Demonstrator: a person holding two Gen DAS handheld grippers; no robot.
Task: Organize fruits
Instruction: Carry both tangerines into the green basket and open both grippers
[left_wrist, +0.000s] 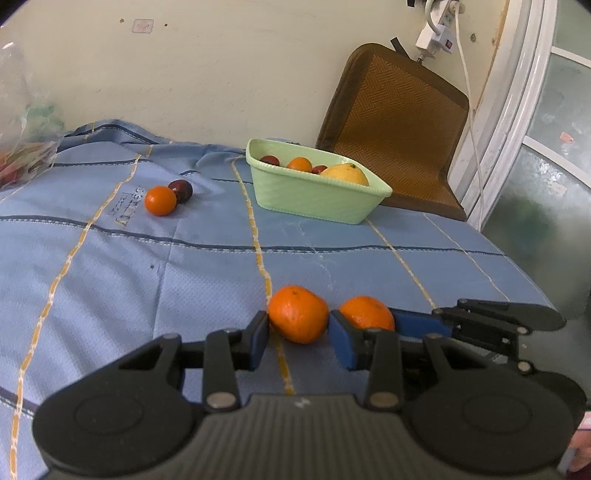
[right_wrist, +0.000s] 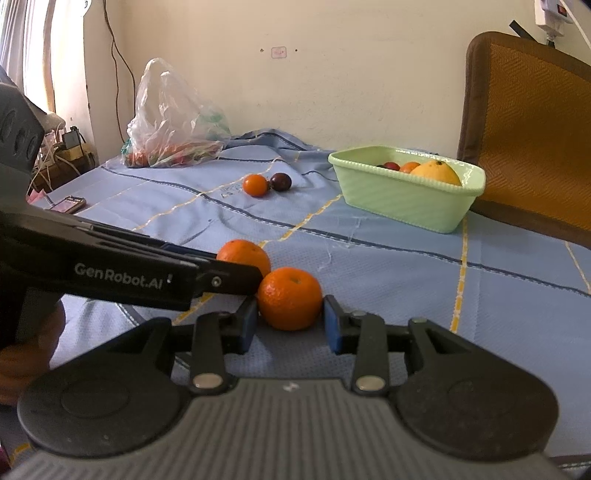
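Two tangerines lie side by side on the blue cloth. My left gripper (left_wrist: 298, 332) has its blue pads closed against one tangerine (left_wrist: 297, 314). My right gripper (right_wrist: 290, 319) has its pads against the other tangerine (right_wrist: 290, 298), which shows in the left wrist view (left_wrist: 367, 313) behind my right finger. The left gripper's arm crosses the right wrist view (right_wrist: 129, 273). A green basket (left_wrist: 317, 199) (right_wrist: 402, 201) further back holds an orange, a tangerine and dark plums. A loose tangerine (left_wrist: 160, 200) and a plum (left_wrist: 181, 190) lie together at mid-left.
A clear plastic bag (right_wrist: 170, 118) of produce sits at the far left of the table. A brown woven chair back (left_wrist: 399, 122) stands behind the basket. A small pink device (right_wrist: 68, 204) lies at the left table edge. The table edge falls off at right (left_wrist: 517, 273).
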